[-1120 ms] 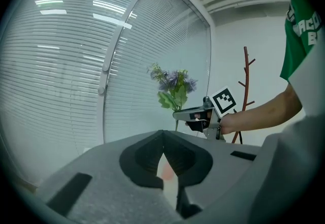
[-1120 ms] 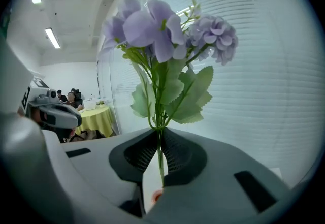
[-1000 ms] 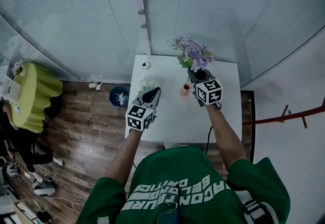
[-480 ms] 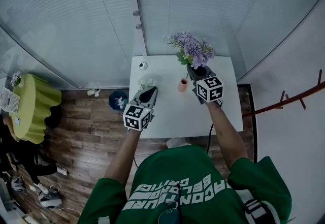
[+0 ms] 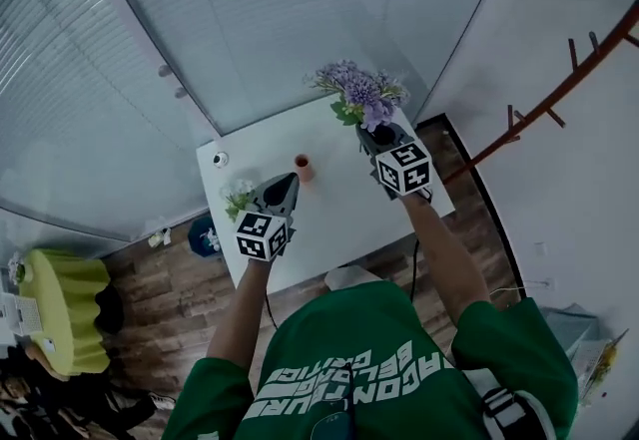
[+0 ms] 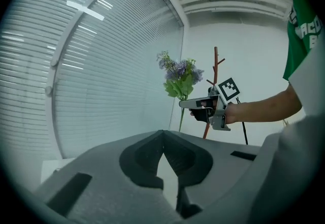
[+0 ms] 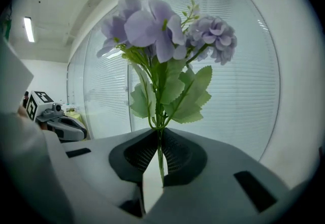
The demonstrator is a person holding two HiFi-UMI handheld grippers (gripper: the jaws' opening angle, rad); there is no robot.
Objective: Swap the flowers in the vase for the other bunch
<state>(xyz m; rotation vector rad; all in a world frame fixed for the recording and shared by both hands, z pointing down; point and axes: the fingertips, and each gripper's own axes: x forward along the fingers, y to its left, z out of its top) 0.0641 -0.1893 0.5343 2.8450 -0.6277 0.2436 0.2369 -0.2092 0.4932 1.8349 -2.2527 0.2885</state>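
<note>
Purple flowers [image 7: 161, 22] pinched by the stems in your right tool [image 7: 157, 132], upright over the white table [image 5: 339, 214], orange vase [image 5: 304, 168] standing empty, your left tool [image 6: 163, 133] closed on nothing, white bunch [image 5: 238, 195] beside it.

White table [image 5: 339, 201] with pink vase [image 5: 304, 167], white flowers [image 5: 238, 196], small round object [image 5: 220, 159]

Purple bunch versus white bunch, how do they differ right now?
The purple bunch stands upright, stem pinched in the right gripper; the white bunch lies on the table beside the left gripper. The purple bunch looks larger, with broad green leaves; the white bunch looks small. Neither is in the vase.
</note>
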